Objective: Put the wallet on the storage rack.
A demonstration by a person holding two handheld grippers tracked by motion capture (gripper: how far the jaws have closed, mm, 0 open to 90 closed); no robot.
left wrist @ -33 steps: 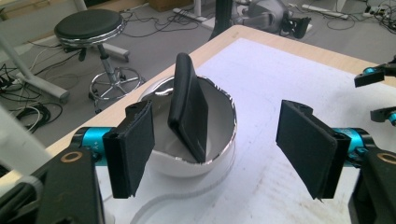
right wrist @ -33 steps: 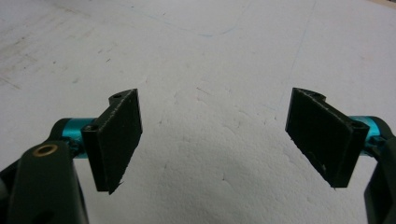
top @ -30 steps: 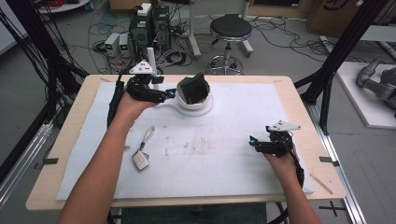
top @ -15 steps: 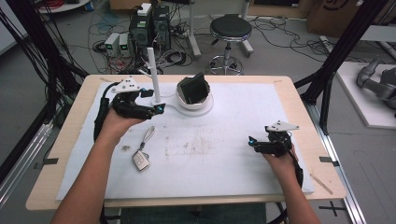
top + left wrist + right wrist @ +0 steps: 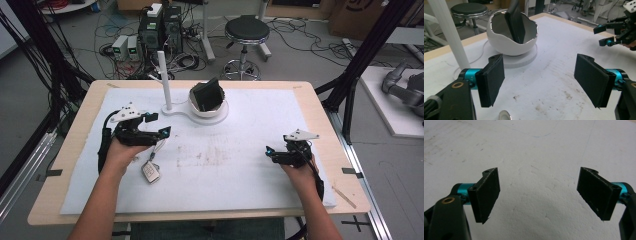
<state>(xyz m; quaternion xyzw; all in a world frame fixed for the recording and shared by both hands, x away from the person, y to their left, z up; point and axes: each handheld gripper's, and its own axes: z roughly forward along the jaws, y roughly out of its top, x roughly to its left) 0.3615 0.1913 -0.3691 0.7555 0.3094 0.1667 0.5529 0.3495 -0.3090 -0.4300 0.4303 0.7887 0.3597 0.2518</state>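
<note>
A white egg-shaped bowl (image 5: 216,107) (image 5: 511,43) stands on a round white base at the back middle of the table, with a flat black object (image 5: 207,94) (image 5: 515,23) leaning upright inside it. My left gripper (image 5: 159,124) (image 5: 539,82) is open and empty, held left of and nearer than the bowl, its jaws pointing towards it. My right gripper (image 5: 270,154) (image 5: 539,195) is open and empty over the bare white sheet (image 5: 536,150) at the right; it is also in the left gripper view (image 5: 606,35).
A thin white post (image 5: 164,80) (image 5: 449,35) rises from the base just left of the bowl. A small silver tag (image 5: 151,171) on a cord (image 5: 159,147) lies by my left hand. Beyond the table's far edge stand a stool (image 5: 246,30) and computer boxes (image 5: 161,25).
My left gripper has drawn back from the bowl, leftward and towards the person, leaving the black object in the bowl. The right gripper has stayed put.
</note>
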